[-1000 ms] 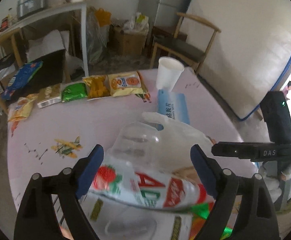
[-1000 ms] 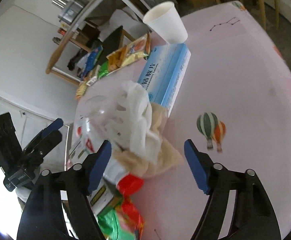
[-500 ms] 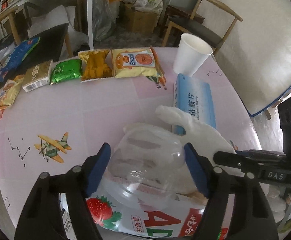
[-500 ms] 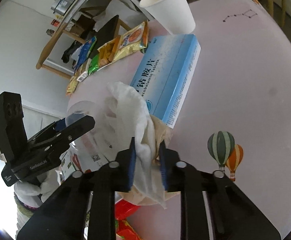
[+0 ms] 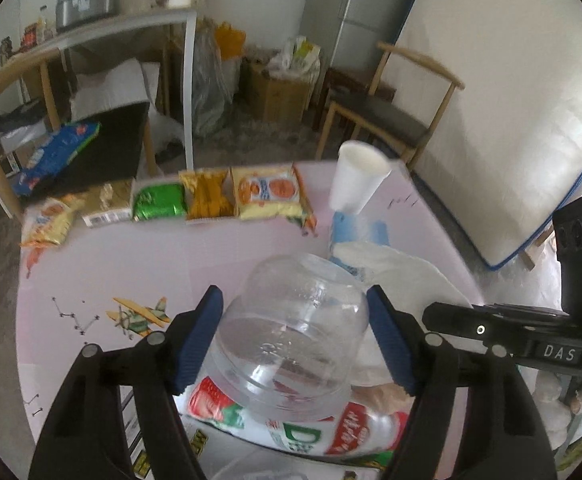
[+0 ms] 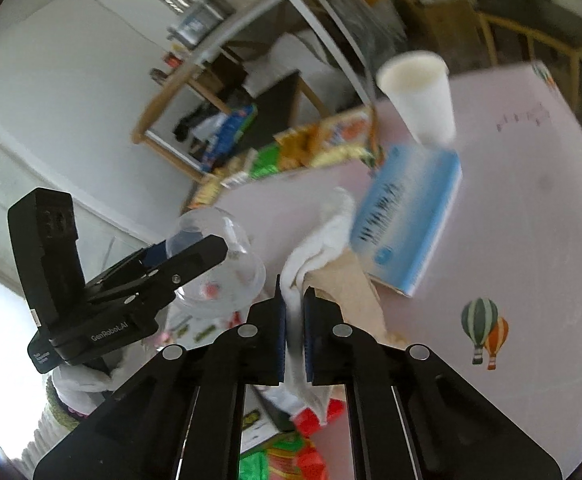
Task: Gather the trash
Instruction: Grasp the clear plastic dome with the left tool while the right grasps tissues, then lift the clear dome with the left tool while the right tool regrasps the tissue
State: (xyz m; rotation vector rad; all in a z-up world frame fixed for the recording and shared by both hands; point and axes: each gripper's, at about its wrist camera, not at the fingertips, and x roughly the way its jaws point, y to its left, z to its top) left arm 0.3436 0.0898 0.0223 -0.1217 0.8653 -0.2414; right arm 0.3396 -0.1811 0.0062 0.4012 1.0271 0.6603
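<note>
**Trash pile at the near edge, both hand-held grippers gripping pieces of it**

Trash lies heaped at the near edge of the pink surface point(image 5: 139, 264): a clear plastic cup point(image 5: 291, 320) turned bottom-up, a strawberry-printed wrapper point(image 5: 291, 428) under it, a white tissue point(image 6: 323, 236) and a tan paper point(image 6: 351, 296) beside a blue box point(image 6: 407, 216).

The left hand-held gripper point(image 5: 295, 332) has its blue pads on either side of the clear plastic cup, both touching its wall, so it clasps the cup across its width. Its jaws have just been closing, with the cup between them. In the right wrist view the same gripper point(image 6: 195, 256) shows from the side, the cup held above the wrappers.

The right hand-held gripper point(image 6: 293, 340) has its jaws pressed nearly together, pinching the white tissue, which hangs out below the pads and rises above them in a crumpled fold. Its jaws have just been closing on that tissue. The tan paper lies just behind the tissue, touching the near corner of the blue box; whether the pads catch it too I cannot tell.

Farther back a white paper cup point(image 5: 355, 184) stands just beyond the blue box. A row of snack packets point(image 5: 211, 200) lies along the far edge of the surface. A balloon print point(image 6: 485, 328) and an aeroplane print point(image 5: 139, 316) mark the cloth. Wooden chairs point(image 5: 391, 120) stand behind.
</note>
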